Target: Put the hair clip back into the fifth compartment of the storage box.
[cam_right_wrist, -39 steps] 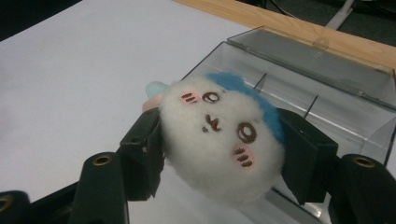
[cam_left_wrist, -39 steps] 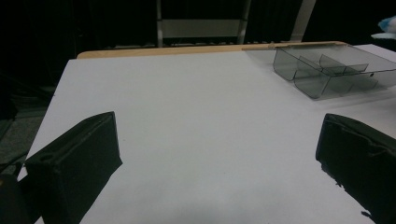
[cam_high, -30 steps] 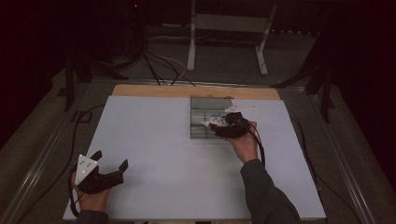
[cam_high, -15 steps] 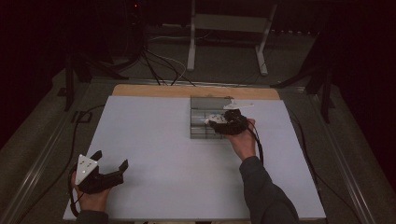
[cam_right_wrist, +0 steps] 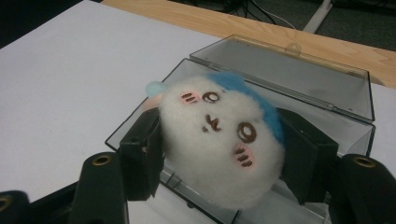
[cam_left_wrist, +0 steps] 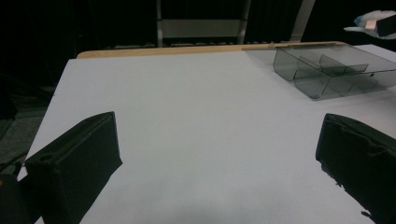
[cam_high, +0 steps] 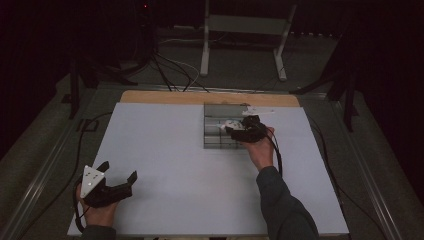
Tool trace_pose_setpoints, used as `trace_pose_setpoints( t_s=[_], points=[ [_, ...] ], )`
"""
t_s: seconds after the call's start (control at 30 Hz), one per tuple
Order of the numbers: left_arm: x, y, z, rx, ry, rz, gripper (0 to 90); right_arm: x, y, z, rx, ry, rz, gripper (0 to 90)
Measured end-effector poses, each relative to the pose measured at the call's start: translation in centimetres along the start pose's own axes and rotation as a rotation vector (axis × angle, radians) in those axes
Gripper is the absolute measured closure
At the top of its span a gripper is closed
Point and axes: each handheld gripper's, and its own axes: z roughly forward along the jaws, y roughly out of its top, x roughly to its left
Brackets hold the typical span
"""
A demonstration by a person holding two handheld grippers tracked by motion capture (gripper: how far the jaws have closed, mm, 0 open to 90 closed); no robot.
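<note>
White plush toy (cam_right_wrist: 219, 140) clamped in right gripper (cam_right_wrist: 224, 149) above (seemingly) clear box (cam_right_wrist: 327, 88); left gripper (cam_left_wrist: 219, 158) spread, empty.

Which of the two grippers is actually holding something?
The right gripper, clamped on the white plush toy above the clear box; the left gripper stands open, holding nothing.

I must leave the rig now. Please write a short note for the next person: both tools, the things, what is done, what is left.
Right tool: shut on the plush toy, held over the open clear box.
Left tool: open, holding nothing, near the table's near left corner.
Done: toy gripped and brought to the box.
Left: probably lower it into a compartment, release, perhaps close the lid.
</note>
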Motion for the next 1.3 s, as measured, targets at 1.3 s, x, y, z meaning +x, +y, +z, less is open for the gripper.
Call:
trace_pose_setpoints(
  t_s=[1.3],
  points=[
    [0.1,0.0,0.1,0.001,-0.003,-0.006,0.7,-0.2,-0.8,2.3,0.026,-0.034,0.043,36.6]
  ],
)
